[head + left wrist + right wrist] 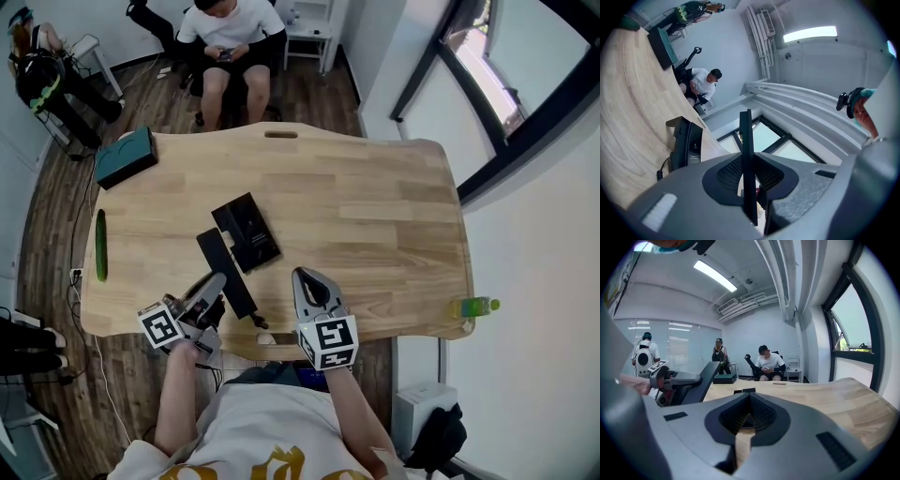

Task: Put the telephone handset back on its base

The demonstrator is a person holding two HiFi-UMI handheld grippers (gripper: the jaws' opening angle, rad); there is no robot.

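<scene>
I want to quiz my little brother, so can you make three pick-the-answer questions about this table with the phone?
1. Where is the cucumber?
A. on a chair
B. on the floor
C. on the table, near its left edge

2. What colour is the telephone handset?
A. black
B. red
C. white

3. The left gripper is:
A. open and empty
B. shut on the handset
C. lying on the floor

Answers:
1 C: the head view shows it lying along that edge.
2 A: it is black in both views that show it.
3 B: in the left gripper view, the jaws clamp the thin black handset.
</scene>
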